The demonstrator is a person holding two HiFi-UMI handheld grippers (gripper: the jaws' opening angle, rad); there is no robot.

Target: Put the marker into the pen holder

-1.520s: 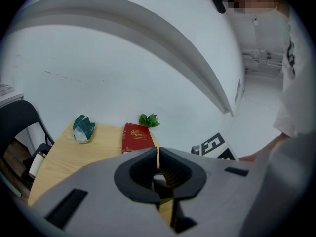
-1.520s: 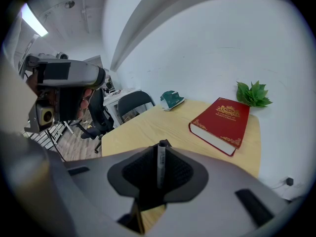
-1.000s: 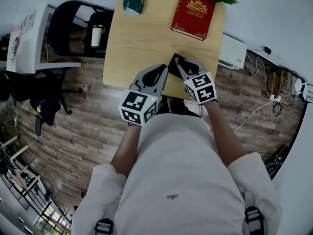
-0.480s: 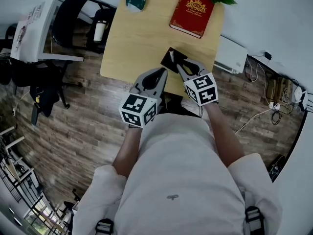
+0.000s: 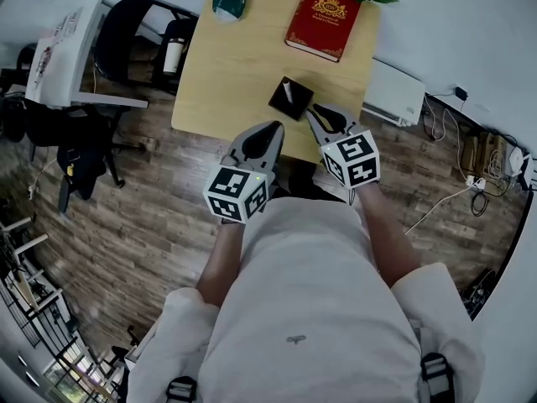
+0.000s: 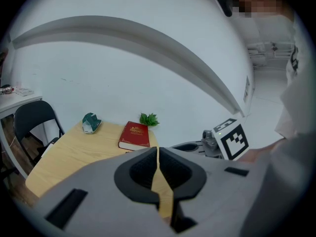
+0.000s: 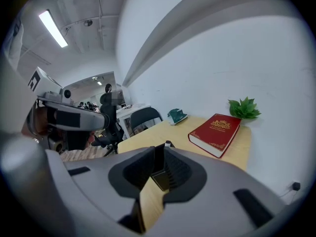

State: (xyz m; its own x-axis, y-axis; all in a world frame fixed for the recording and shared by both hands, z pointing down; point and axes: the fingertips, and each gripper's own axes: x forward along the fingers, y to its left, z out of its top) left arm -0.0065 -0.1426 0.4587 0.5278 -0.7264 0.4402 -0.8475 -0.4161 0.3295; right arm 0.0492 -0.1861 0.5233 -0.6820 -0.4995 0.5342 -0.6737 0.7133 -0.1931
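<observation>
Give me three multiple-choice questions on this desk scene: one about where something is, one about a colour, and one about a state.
1. Where is the marker?
A. Standing in the pen holder
B. Lying on the book
C. Held in the right gripper

2. What colour is the book?
A. Blue
B. Red
C. Black

3. How do the jaws of the left gripper stand?
A. Wide apart
B. Shut on the marker
C. Together, holding nothing

Answers:
1 A: in the head view its pale shaft sticks up out of the black holder.
2 B: the cover is red with gold print.
3 C: the left gripper view shows the jaws meeting with nothing between them.
</observation>
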